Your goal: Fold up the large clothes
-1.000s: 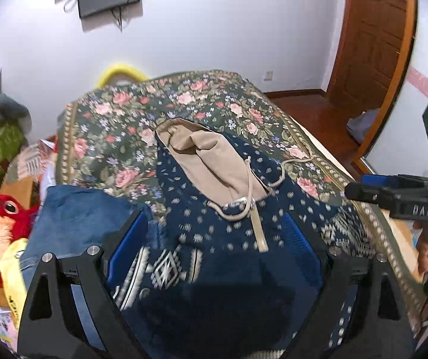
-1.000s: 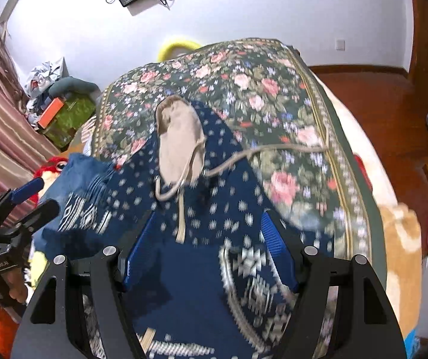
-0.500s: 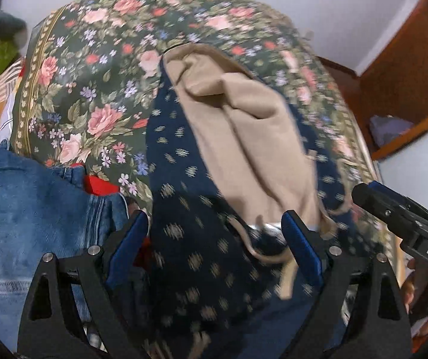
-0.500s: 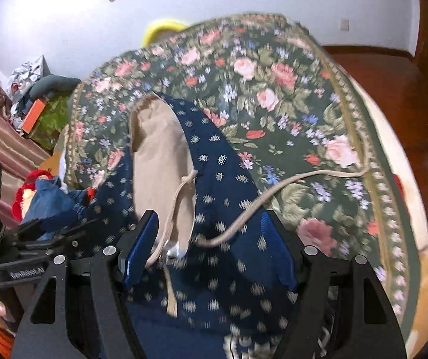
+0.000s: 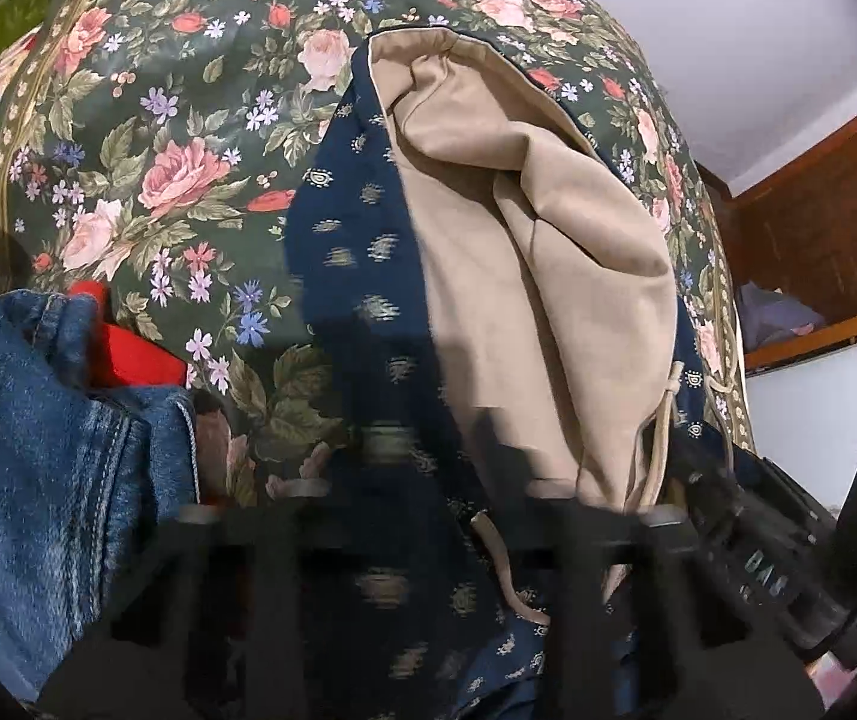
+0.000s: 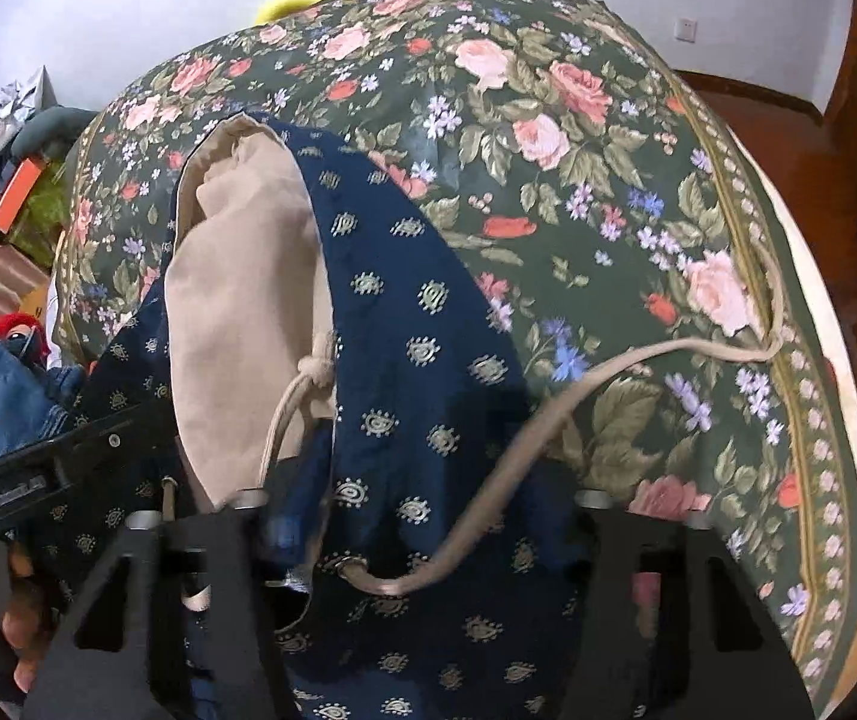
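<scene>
A navy patterned hoodie (image 5: 362,312) with a beige-lined hood (image 5: 524,276) lies on a floral bedspread (image 5: 146,138). It also shows in the right wrist view (image 6: 428,336), with the hood (image 6: 236,306) at left and a long beige drawstring (image 6: 608,372) trailing right over the bedspread (image 6: 578,138). My left gripper (image 5: 428,504) is low over the hoodie's neck area, jaws apart, its fingertips blurred. My right gripper (image 6: 416,510) is open over the hoodie's right shoulder, with the drawstring running between its jaws. Neither grips the cloth as far as I can see.
Blue jeans (image 5: 38,456) and something red (image 5: 128,354) lie at the bed's left edge. The other gripper (image 5: 788,564) is close at my right. A red plush toy (image 6: 14,327) and clutter sit left of the bed. Wooden floor (image 6: 788,138) lies to the right.
Both grippers have moved forward and down along the hoodie towards the hood. The hood fills more of both views. The jaws stay apart.
</scene>
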A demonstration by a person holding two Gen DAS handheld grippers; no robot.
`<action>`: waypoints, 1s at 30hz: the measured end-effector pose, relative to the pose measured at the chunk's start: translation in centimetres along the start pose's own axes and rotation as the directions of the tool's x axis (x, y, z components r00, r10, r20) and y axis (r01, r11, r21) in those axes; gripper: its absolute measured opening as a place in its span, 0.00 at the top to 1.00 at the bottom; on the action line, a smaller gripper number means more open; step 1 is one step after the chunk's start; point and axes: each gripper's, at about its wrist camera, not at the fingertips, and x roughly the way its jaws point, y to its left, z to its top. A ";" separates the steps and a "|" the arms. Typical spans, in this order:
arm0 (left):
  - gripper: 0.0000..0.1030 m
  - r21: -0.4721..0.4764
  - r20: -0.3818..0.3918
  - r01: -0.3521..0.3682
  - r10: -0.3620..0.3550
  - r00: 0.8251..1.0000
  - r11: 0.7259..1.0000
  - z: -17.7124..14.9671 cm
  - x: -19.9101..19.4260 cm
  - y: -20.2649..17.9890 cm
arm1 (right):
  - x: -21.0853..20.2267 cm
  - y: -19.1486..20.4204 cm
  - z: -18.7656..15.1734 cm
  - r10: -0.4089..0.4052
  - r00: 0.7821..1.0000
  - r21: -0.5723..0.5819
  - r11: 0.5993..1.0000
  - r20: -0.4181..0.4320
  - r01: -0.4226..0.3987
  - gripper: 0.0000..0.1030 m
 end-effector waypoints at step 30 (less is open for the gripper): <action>0.95 0.500 0.158 -0.048 -0.037 0.987 0.865 -20.0 -14.3 -2.5 | -14.1 -2.4 -18.4 0.085 0.989 -0.155 0.986 0.124 -0.065 0.92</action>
